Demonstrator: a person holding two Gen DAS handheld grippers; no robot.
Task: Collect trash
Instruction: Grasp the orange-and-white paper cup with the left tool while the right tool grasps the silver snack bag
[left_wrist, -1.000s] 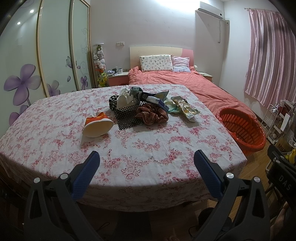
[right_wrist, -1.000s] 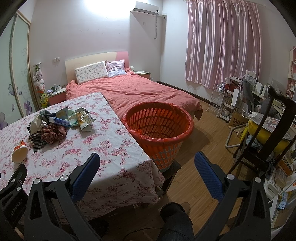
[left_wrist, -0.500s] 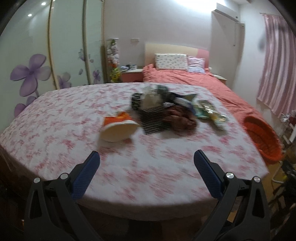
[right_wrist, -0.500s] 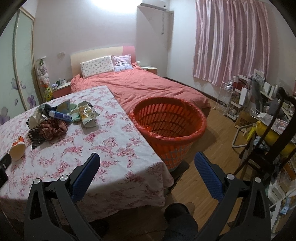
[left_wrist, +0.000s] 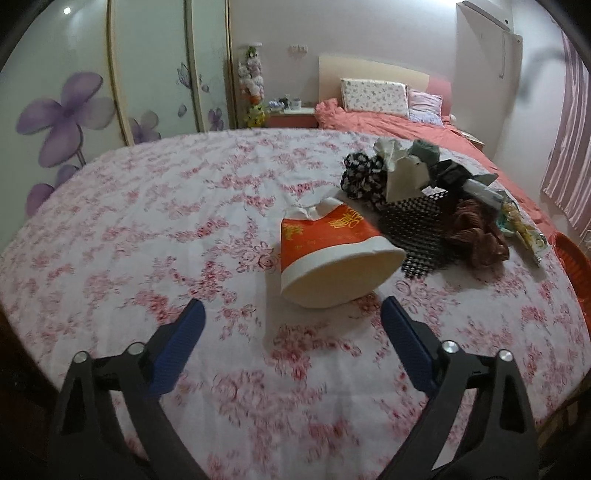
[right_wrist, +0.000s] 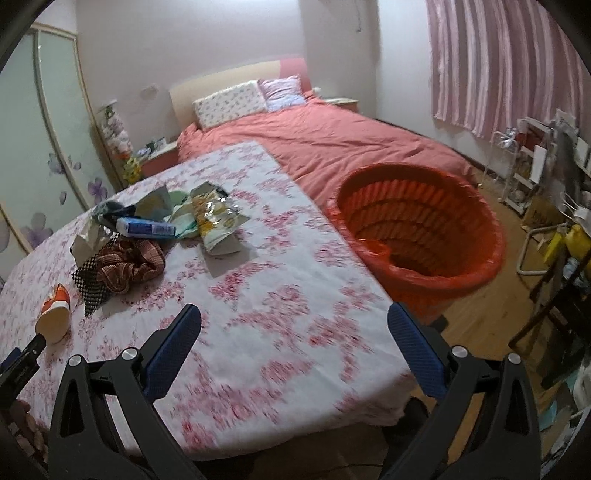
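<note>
An orange and white paper cup (left_wrist: 332, 254) lies on its side on the floral tablecloth (left_wrist: 147, 229), its mouth toward me. My left gripper (left_wrist: 291, 317) hangs just in front of it, jaws wide and closing, nothing between them. Behind the cup lies a pile of trash: a crumpled tissue box (left_wrist: 402, 173), black netting (left_wrist: 417, 229), a brown scrunchie (left_wrist: 476, 236) and a snack wrapper (right_wrist: 214, 218). My right gripper (right_wrist: 295, 325) stands open over the table's near right part. The orange basket (right_wrist: 421, 229) stands on the floor beside the table. The cup (right_wrist: 53, 317) also shows at far left.
A bed with a pink cover (right_wrist: 351, 144) lies beyond the table and basket. A sliding wardrobe with purple flowers (left_wrist: 66, 114) fills the left wall. A dark chair (right_wrist: 554, 314) and a cluttered rack (right_wrist: 528, 166) stand at the right by the pink curtain (right_wrist: 506, 62).
My left gripper has come forward and down over the table, so the paper cup now looms just ahead of its jaws. The right gripper has also advanced over the table edge toward the basket side.
</note>
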